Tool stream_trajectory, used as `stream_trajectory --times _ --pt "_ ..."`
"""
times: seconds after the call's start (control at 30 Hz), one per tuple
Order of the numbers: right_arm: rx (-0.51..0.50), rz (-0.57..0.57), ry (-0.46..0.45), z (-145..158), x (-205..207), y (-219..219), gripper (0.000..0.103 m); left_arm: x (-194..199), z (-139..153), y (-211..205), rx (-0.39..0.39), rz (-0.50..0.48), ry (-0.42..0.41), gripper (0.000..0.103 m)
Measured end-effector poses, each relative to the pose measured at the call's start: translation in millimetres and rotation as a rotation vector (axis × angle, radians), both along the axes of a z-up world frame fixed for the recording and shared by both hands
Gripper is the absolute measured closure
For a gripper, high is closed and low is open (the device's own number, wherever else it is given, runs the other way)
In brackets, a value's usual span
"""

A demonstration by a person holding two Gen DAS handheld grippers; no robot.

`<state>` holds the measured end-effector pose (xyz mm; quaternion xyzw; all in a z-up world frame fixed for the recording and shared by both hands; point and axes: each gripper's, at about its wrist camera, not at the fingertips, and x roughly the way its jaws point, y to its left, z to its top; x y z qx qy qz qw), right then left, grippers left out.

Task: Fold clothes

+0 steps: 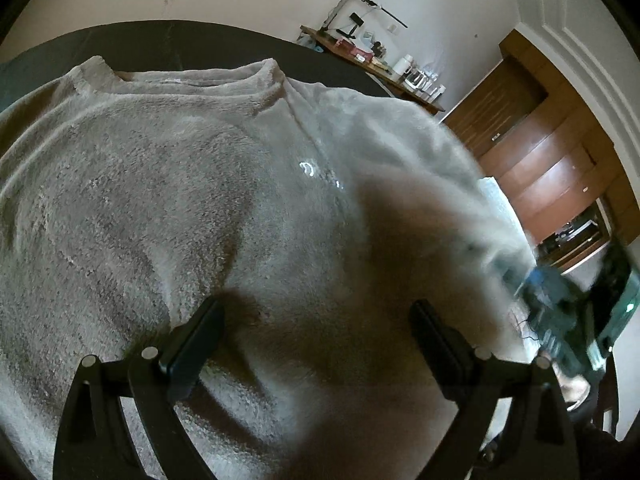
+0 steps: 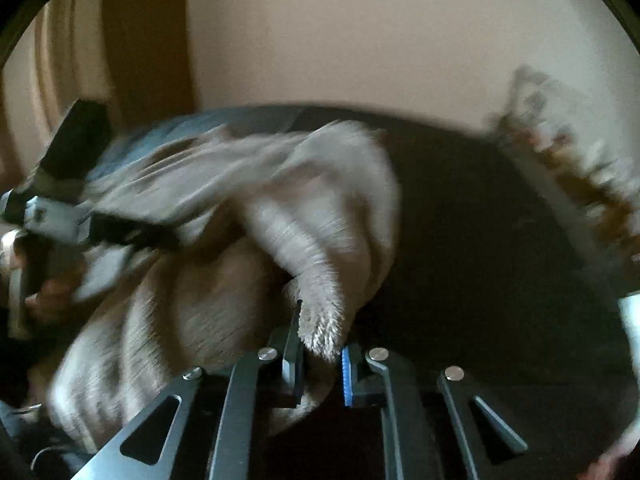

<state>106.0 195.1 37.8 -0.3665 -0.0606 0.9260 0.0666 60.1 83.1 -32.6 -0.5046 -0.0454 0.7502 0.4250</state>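
While the grey fleece sweater [image 1: 192, 184] lies spread on the dark bench [image 1: 160, 42], collar toward the far wall, the left claw [image 1: 316, 344] hovers over its lower part with jaws wide apart. Beside the sweater's edge, the right claw [image 2: 322, 354] is clamped on a blurred fold of that fleece.

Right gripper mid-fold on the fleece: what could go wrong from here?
1. The right gripper pinches only a narrow tip of the grey fleece top; heavy motion blur suggests a fast swing, so the tip may slip out.
2. The left gripper is open over the body, pinning nothing, so the garment could drag across the dark surface.
3. Fabric is bunched beside the right gripper; the fold may land creased.
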Motion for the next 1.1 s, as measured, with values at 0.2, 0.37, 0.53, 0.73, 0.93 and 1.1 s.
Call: stream_trajectory --times 0.2,0.37,0.53,0.73,0.93,1.1 --pt "0.560 -0.316 0.176 36.6 11.2 29.4 0.090 2.3 -0.8 5.9 -0.026 -0.003 0.027 0.007" --pt "0.578 -0.474 0.183 44.5 -2.4 80.6 0.083 6.4 -1.8 12.5 -0.052 -0.013 0.066 0.006" --pt "0.245 -0.364 0.123 26.9 12.7 109.7 0.018 7.4 -2.7 19.0 -0.070 -0.023 0.094 0.004" --pt "0.018 -0.440 0.106 7.4 40.3 129.9 0.018 15.2 -3.8 21.9 -0.097 -0.035 0.133 0.002" --pt "-0.123 -0.592 0.088 -16.1 67.8 154.6 0.018 20.5 -3.9 22.1 -0.119 -0.038 0.161 0.001" --pt "-0.112 -0.530 0.048 -26.1 55.6 148.8 0.018 24.9 -3.3 21.8 -0.138 -0.043 0.187 0.001"
